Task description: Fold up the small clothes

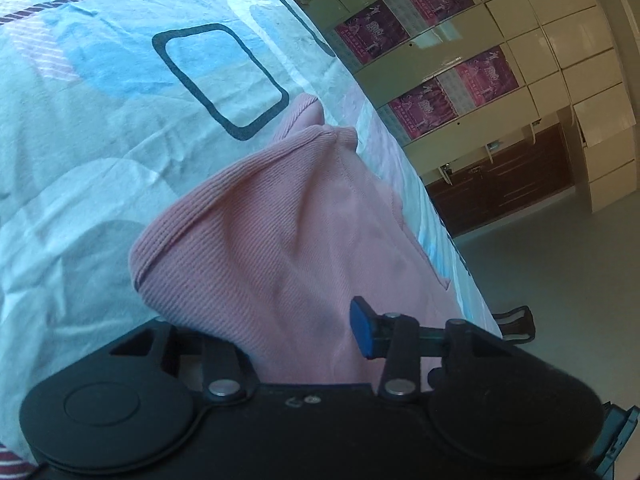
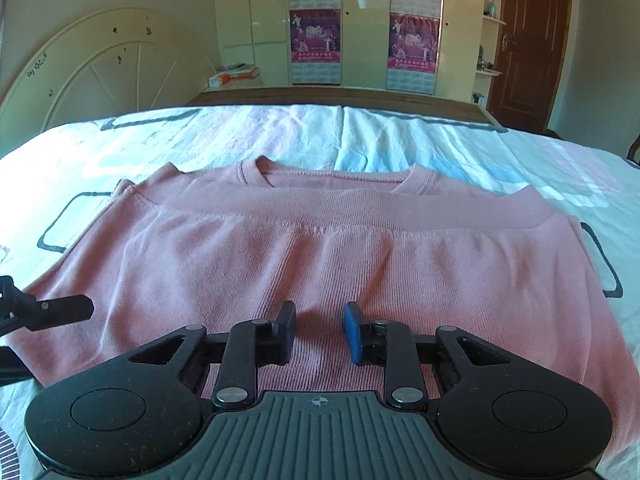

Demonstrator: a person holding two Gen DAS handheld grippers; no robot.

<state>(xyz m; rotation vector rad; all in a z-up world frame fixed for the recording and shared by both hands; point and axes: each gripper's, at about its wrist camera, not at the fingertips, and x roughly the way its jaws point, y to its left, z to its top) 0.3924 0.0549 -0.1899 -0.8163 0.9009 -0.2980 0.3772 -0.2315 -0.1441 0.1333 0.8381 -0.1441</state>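
Patterned bedsheet [image 2: 400, 136] under folded pink ribbed top [image 2: 320, 248].

R gripper [image 2: 318, 330] open over folded pink top [image 2: 320, 256] on bed [image 2: 440, 140]; L gripper [image 2: 44, 308] at top's left edge.

left wrist: rolled sideways, very close over pink sweatshirt [image 1: 280, 216], facing along bed [image 1: 80, 128] toward wardrobe [image 1: 500, 60] | right wrist: level, low at sweatshirt's near edge, facing across bed to wardrobe | shared: sweatshirt, bedsheet, wardrobe posters [image 2: 316, 36]
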